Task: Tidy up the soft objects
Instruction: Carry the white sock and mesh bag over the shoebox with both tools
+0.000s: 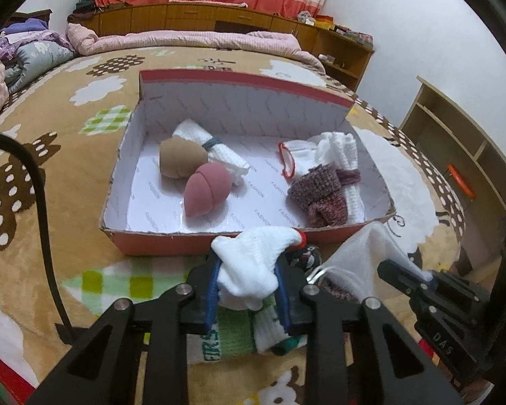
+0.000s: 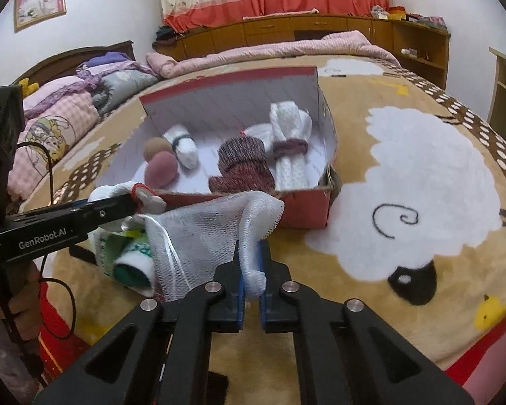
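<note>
My left gripper (image 1: 248, 275) is shut on a white sock with a red trim (image 1: 253, 256), held just in front of the red shoebox (image 1: 172, 241). My right gripper (image 2: 251, 263) is shut on the edge of a white mesh laundry bag (image 2: 202, 233), holding it open beside the box (image 2: 307, 211). The bag holds green-and-white socks (image 2: 131, 263). Inside the box lie a tan sock ball (image 1: 182, 158), a pink sock ball (image 1: 207, 194), a rolled white cloth (image 1: 216, 148), a maroon knit sock (image 1: 317, 194) and more white cloths (image 1: 340, 152).
The box sits on a tan sheep-pattern blanket (image 2: 404, 175) covering a bed. Folded quilts (image 2: 67, 108) are piled at the left. Wooden cabinets (image 2: 320, 30) line the far wall, and an open shelf (image 1: 455, 141) stands at the right.
</note>
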A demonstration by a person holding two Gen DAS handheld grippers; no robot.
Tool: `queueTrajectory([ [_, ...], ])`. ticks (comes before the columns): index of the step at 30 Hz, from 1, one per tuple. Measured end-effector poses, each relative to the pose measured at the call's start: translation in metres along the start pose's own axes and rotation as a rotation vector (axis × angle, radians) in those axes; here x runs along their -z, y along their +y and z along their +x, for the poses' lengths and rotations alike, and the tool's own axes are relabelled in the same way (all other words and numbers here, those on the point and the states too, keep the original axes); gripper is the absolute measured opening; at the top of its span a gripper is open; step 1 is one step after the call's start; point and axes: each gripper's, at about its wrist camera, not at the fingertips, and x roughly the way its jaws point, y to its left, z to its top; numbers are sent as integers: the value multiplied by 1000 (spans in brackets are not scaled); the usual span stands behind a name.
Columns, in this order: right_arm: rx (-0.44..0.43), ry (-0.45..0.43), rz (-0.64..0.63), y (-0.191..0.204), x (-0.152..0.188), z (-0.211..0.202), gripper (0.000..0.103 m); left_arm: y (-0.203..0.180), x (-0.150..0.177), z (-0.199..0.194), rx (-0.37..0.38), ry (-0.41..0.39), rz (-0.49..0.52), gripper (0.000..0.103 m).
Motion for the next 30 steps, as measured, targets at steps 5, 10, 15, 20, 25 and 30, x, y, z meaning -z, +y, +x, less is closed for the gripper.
queueTrajectory([
  [5,-8,-27,-14,7,-5,-8,7,-2,-3,-11,3,-21,4,28],
  [10,-19,-53,-28,12,-13,-15,7,-1,-8,-19,6,-41,5,28],
  [15,-24,-73,-35,14,-23,-19,7,0,-14,-22,-8,-52,15,28],
  [20,-30,-105,-43,16,-38,-24,7,1,-21,-26,-13,-63,13,28],
  [25,-28,-140,-63,19,-55,-26,7,1,-31,-29,-26,-83,21,28],
  [30,-24,-170,-77,21,-75,-25,7,2,-45,-28,-44,-97,30,28],
])
